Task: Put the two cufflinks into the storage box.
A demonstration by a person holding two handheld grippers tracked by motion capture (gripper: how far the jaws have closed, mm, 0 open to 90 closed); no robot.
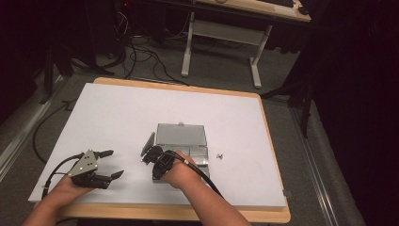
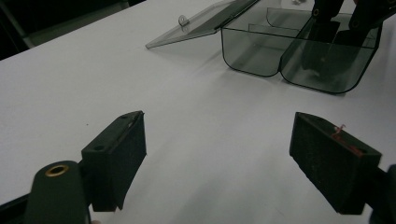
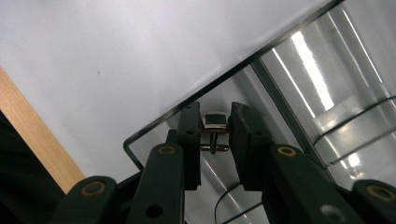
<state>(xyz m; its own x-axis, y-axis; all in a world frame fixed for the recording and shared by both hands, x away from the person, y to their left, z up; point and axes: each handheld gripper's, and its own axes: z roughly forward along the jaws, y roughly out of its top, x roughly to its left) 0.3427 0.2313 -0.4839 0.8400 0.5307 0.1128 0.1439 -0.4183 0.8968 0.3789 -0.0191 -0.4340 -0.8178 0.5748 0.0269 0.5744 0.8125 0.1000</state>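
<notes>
A smoky clear plastic compartment box (image 1: pixel 197 154) lies open on the white board, its lid (image 1: pixel 181 134) folded back. My right gripper (image 1: pixel 149 157) reaches into the box's near-left corner compartment. In the right gripper view it (image 3: pixel 215 135) is shut on a small metal fastener (image 3: pixel 214 143) with a square head, just above the box floor (image 3: pixel 289 107). My left gripper (image 1: pixel 109 164) rests on the board left of the box, open and holding nothing. In the left gripper view its fingers (image 2: pixel 116 158) stand wide apart, facing the box (image 2: pixel 261 51).
Another small metal piece (image 1: pixel 219 156) lies on the white board (image 1: pixel 117 113) just right of the box. The board sits on a wooden table (image 1: pixel 277 188). Beyond it is floor with cables and a desk frame (image 1: pixel 221 35).
</notes>
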